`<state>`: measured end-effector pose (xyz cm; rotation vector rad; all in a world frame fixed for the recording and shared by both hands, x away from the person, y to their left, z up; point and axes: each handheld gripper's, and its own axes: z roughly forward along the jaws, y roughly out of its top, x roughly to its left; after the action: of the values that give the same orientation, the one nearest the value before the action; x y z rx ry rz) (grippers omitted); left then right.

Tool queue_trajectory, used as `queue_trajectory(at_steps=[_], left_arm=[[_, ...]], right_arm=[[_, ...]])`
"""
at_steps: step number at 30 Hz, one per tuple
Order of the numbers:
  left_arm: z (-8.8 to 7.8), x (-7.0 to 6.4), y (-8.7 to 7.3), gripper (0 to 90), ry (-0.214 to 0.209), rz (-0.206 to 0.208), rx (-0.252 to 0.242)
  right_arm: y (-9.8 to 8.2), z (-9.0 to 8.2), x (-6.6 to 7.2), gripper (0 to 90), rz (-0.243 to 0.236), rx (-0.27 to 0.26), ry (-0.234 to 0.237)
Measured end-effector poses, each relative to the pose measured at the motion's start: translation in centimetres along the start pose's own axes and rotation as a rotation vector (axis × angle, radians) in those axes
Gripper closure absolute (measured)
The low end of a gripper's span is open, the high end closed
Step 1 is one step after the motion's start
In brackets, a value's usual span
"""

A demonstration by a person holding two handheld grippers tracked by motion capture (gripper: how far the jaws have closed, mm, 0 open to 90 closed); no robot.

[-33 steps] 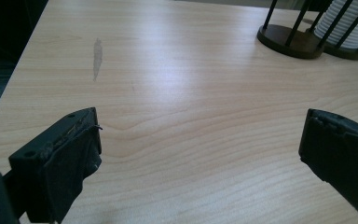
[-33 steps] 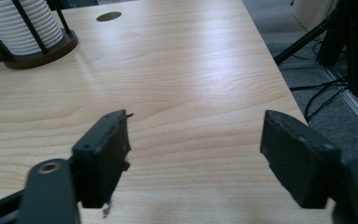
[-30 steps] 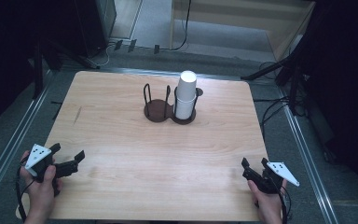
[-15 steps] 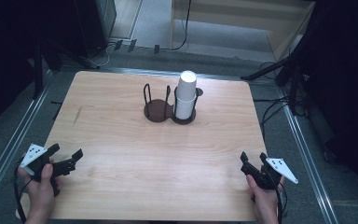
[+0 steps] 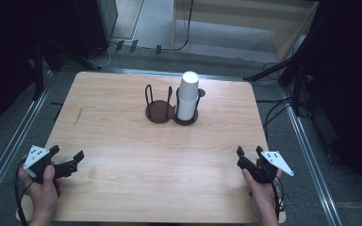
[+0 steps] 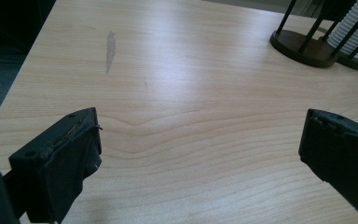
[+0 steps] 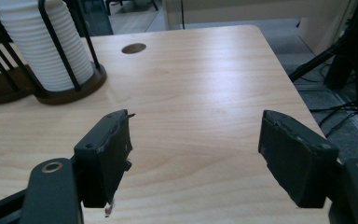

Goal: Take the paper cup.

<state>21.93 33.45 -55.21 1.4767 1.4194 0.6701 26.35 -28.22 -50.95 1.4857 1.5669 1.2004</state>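
Observation:
A tall stack of white paper cups stands in the right ring of a dark wire cup holder at the table's far middle; the left ring is empty. My left gripper rests open near the front left corner, jaws wide apart with bare wood between them. My right gripper hovers near the front right edge. It is open, its jaws have just been closing, and nothing lies between them. In the right gripper view the cups stand far left, well ahead of the jaws.
The light wooden table has a round hole behind the cups and a grey smear on its left part. Metal rails, cables and dark stands surround the table on the grey floor.
The right hand has moved its gripper a little away from the person and slightly left, and its jaws stand closer together. The left gripper has stayed in place.

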Motion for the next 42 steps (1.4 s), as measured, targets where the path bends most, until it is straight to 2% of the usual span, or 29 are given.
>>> queue_trajectory(at_steps=[3,4,8,14,19,23,32,42], left_arm=[[0.0,0.2,0.0,0.0,-0.008,-0.016,0.001],[-0.1,0.4,0.0,0.0,-0.008,-0.035,-0.006],[-0.2,0.4,-0.1,0.0,0.035,-0.048,-0.026],[-0.3,0.3,-0.1,0.0,0.021,-0.033,-0.031],[0.0,0.5,0.1,0.0,-0.001,-0.041,0.003],[0.1,0.6,0.1,0.0,0.013,-0.052,-0.002],[0.2,0.3,0.1,0.0,0.030,-0.026,0.008],[0.2,0.2,0.2,0.0,0.031,-0.019,0.010]], right_arm=[[0.8,0.4,0.5,24.8,0.011,-0.004,0.014],[1.0,0.5,0.6,24.9,0.010,-0.006,0.016],[1.9,1.1,1.5,24.8,0.008,-0.009,0.035],[3.0,1.9,2.6,24.8,0.002,-0.006,0.051],[3.9,2.4,3.7,24.8,0.001,-0.009,0.066],[4.4,2.8,4.6,24.6,-0.019,-0.011,0.077],[5.3,3.6,6.0,23.9,-0.023,-0.014,0.103],[7.2,4.4,7.6,16.1,-0.034,-0.006,0.136]])
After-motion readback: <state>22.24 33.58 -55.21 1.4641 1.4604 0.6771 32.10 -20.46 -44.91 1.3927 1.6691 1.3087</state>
